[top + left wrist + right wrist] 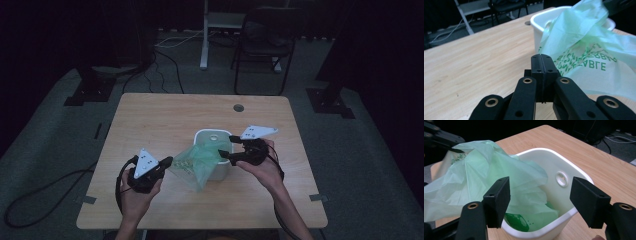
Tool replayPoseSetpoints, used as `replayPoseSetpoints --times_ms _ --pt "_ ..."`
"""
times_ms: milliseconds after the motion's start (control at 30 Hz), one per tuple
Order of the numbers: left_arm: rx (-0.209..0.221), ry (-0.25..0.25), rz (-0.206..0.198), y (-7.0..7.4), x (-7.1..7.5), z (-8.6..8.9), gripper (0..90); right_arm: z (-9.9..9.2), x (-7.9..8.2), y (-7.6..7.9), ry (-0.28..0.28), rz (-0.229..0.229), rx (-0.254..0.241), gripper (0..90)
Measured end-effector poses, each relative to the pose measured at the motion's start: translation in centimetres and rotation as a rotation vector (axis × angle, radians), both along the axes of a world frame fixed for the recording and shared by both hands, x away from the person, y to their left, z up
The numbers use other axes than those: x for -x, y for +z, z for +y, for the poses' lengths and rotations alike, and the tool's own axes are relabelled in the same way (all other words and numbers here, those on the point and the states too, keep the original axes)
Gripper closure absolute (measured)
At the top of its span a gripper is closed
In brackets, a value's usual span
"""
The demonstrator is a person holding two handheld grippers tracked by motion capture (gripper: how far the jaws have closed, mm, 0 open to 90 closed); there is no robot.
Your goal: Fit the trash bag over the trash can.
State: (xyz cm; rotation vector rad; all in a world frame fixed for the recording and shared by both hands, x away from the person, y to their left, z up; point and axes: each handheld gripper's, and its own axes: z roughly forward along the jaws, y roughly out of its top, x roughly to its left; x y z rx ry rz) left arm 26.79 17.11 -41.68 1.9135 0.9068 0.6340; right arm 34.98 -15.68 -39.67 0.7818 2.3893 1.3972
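The left gripper [167,161] pinches the green bag [196,162] at the white bin's [214,136] left side; the right gripper [227,146] gapes wide over the bin's rim

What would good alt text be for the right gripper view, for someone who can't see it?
Two open black jaws of the right gripper frame a white plastic bin on a wooden table. A thin green plastic bag is partly stuffed into the bin and spills over its left rim. The other gripper shows dark at upper left, at the bag's edge.
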Motion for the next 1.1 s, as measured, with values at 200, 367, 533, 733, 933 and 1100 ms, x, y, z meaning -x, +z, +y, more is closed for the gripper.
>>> replayPoseSetpoints --times_ms 200,367,533,733,933,1100 --pt "-0.019 -0.019 -0.010 0.1 -0.3 -0.7 80.4 0.1 -0.5 0.1 0.083 0.027 -0.041 44.0" --pt "-0.034 -0.072 -0.067 1.2 -0.1 -1.9 66.1 0.7 -0.5 0.3 0.161 0.066 -0.018 75.3" --pt "-0.081 -0.112 -0.117 2.3 -0.4 -3.4 60.0 0.7 -0.3 0.5 0.168 0.062 -0.022 89.5" --pt "-0.126 -0.176 -0.165 3.7 -1.5 -5.2 56.7 0.8 -0.1 1.0 0.180 0.048 -0.025 90.0" --pt "-0.200 -0.215 -0.137 3.4 -3.1 -6.5 80.8 0.5 0.1 1.5 0.173 0.031 -0.031 90.0" --pt "-0.170 -0.174 -0.134 3.9 -3.6 -5.7 90.0 -0.7 -0.2 1.9 0.125 0.022 -0.045 90.0"
